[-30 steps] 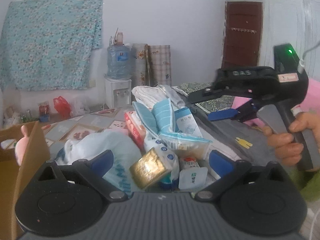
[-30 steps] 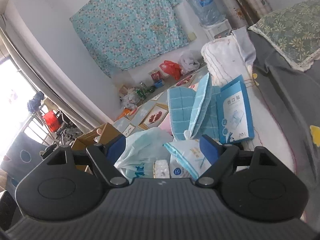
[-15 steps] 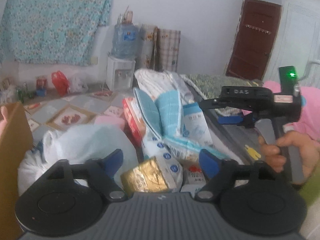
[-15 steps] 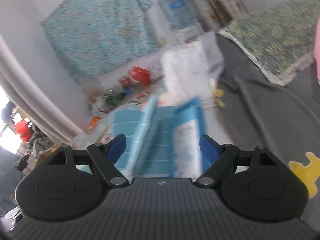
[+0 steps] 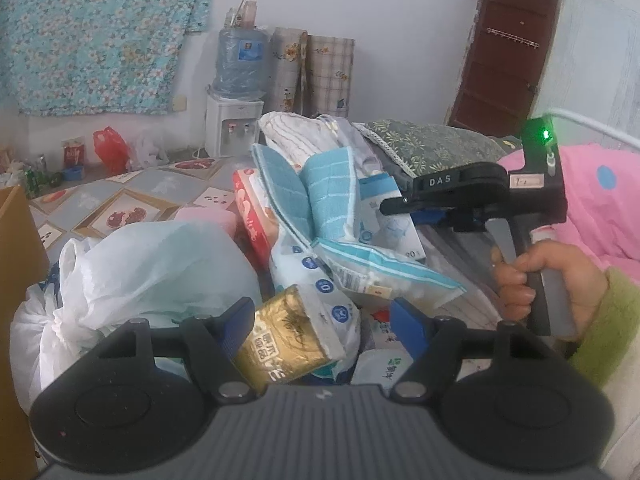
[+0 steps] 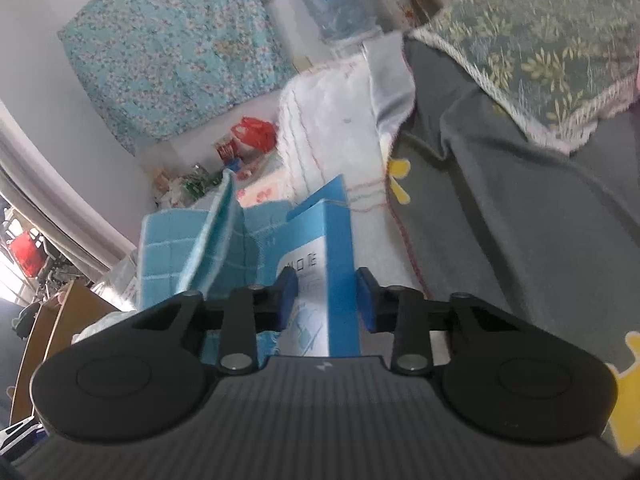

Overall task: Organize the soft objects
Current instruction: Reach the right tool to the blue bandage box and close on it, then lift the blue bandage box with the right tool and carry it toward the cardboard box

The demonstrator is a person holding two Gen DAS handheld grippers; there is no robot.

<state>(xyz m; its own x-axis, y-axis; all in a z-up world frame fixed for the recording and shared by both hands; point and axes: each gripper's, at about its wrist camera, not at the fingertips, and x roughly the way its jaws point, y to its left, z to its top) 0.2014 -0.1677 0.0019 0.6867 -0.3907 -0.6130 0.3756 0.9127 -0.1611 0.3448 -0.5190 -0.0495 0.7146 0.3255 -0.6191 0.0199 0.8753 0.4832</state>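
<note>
Already the right tongs [image 6: 326,300], whose jaws have just been closing, clamp the flat blue-and-white carton [image 6: 320,280] atop the bed's pile; pulling could topple the leaning blue checked towels [image 6: 192,248]. Left tongs [image 5: 322,326], also closing, stand apart around the gold-wrapped tissue pack [image 5: 286,338], which may slip

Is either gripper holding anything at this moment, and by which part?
The right gripper, its jaws just closing, pinches the blue and white box across its near end. The left gripper straddles the gold tissue pack without clearly gripping it.
</note>
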